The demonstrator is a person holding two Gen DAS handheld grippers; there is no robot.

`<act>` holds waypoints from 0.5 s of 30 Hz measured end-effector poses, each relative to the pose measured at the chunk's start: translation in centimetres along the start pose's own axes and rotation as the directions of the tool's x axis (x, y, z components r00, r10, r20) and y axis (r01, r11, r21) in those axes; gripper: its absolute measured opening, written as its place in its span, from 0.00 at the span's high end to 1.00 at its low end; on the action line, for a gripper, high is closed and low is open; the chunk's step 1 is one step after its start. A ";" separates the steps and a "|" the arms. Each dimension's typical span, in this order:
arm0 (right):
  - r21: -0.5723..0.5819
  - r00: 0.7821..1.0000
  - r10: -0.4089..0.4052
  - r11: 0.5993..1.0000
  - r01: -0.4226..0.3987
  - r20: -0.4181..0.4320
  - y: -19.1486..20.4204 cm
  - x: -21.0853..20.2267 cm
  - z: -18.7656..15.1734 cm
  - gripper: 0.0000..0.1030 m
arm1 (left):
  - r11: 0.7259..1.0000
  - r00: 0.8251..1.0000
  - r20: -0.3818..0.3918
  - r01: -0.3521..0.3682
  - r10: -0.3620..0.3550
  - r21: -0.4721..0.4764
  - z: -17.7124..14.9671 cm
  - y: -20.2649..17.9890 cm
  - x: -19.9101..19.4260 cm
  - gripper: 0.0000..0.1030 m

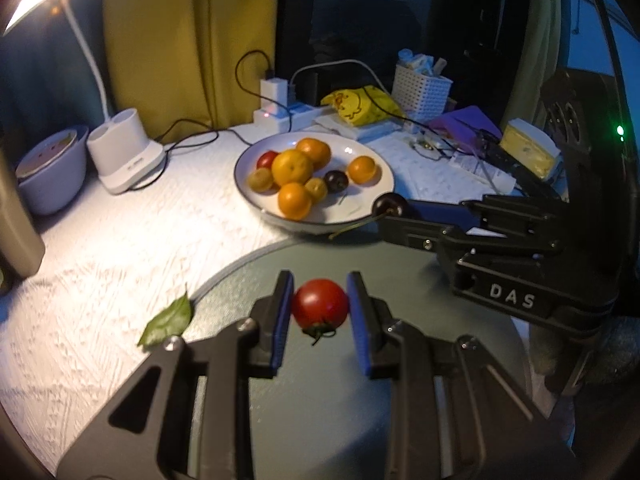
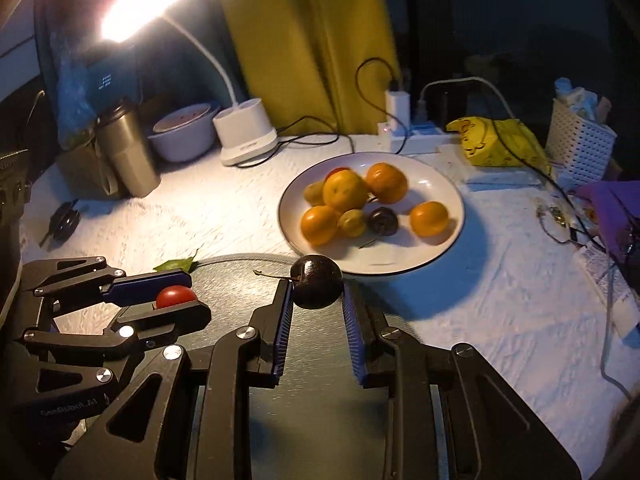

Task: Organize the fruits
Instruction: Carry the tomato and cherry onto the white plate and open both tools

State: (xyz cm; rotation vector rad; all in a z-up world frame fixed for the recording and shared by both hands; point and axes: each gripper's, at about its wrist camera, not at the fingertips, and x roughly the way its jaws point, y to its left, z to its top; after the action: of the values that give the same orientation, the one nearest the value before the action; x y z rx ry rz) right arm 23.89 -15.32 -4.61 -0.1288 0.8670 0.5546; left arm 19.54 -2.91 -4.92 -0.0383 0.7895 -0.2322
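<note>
My left gripper (image 1: 320,304) is shut on a red cherry tomato (image 1: 320,305) above a dark round plate (image 1: 320,400); it also shows in the right wrist view (image 2: 176,294) with the tomato (image 2: 175,296). My right gripper (image 2: 317,300) is shut on a dark cherry (image 2: 316,286) with a stem, over the far edge of the dark plate (image 2: 320,380). In the left wrist view the cherry (image 1: 390,205) is at the right gripper's tips. A white plate (image 1: 372,152) (image 2: 436,176) holds several oranges, small yellow fruits, a dark cherry and a red tomato.
A green leaf (image 1: 168,320) lies beside the dark plate. A white lamp base (image 1: 124,152), a bowl (image 1: 52,168), a steel tumbler (image 2: 124,148), a power strip with cables (image 1: 288,112), a yellow bag (image 1: 364,106) and a white basket (image 1: 420,88) stand behind.
</note>
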 end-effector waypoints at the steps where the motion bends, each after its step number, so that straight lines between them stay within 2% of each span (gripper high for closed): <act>1: 0.004 1.000 -0.001 1.000 0.001 0.003 -0.2 -0.1 0.1 0.73 | 1.000 1.000 0.000 -0.001 0.001 0.003 0.2 -0.2 0.1 0.73; 15: 0.057 1.000 0.000 0.998 -0.002 0.028 -4.5 0.3 0.9 0.73 | 1.000 1.000 -0.011 -0.007 0.007 0.019 3.2 -1.5 3.1 0.73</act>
State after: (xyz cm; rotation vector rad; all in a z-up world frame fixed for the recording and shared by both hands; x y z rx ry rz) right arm 26.98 -18.73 -4.77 -0.0685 0.8554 0.5306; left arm 23.64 -5.26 -4.69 -0.0161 0.7979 -0.2339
